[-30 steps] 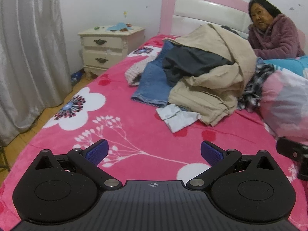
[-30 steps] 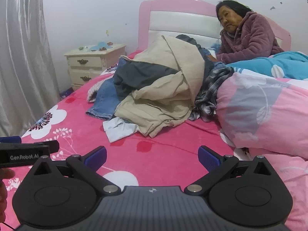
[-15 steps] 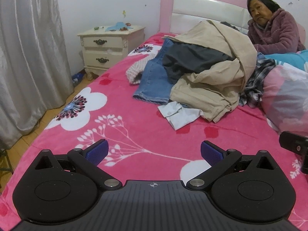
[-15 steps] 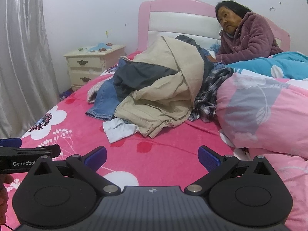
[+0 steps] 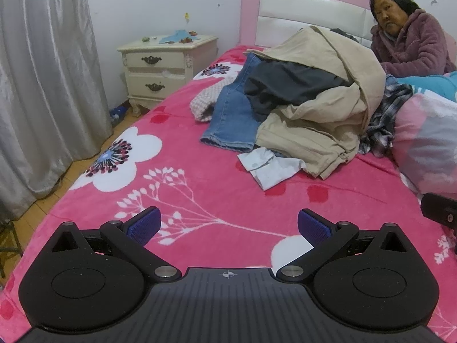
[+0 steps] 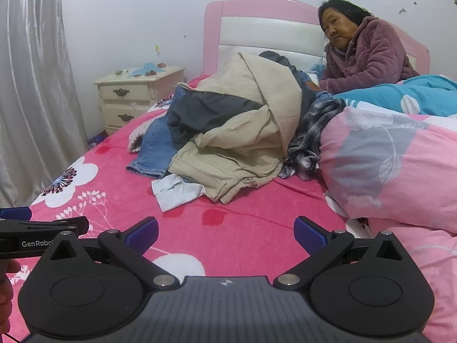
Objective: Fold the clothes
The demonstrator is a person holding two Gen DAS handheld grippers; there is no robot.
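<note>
The left hand-held gripper (image 5: 227, 224) was spread wide with nothing between its blue pads (image 5: 144, 224), and it hung over the pink flowered blanket (image 5: 177, 177) near the foot edge of the bed. The right hand-held gripper (image 6: 225, 230) was likewise spread wide and empty, beside the left unit and over the same bare stretch of blanket.

Task status: the clothes pile (image 6: 225, 131) lay heaped in the middle of the bed, toward the headboard (image 6: 257, 28), well apart from both grippers. No garment in it was folded. A beige garment (image 5: 322, 120) draped over the top, with a dark grey garment (image 5: 288, 85) under its upper fold. A pair of jeans (image 5: 231, 117) trailed out on the side toward the nightstand (image 5: 165, 68), and a pale blue shirt (image 5: 265, 165) stuck out at the pile's near edge. A plaid shirt (image 6: 311, 143) was wedged between the pile and the pink quilt (image 6: 385, 165). No stack of folded items showed on the visible blanket; as judged from this, all visible garments remained to be folded.

Containers: the only one was the nightstand, with both drawers closed, so their contents could not be told. Small items lay on its top, possibly a blue cloth among them; the view was too small to be sure.

A person in a purple robe (image 6: 368, 54) sat at the headboard corner.
</note>
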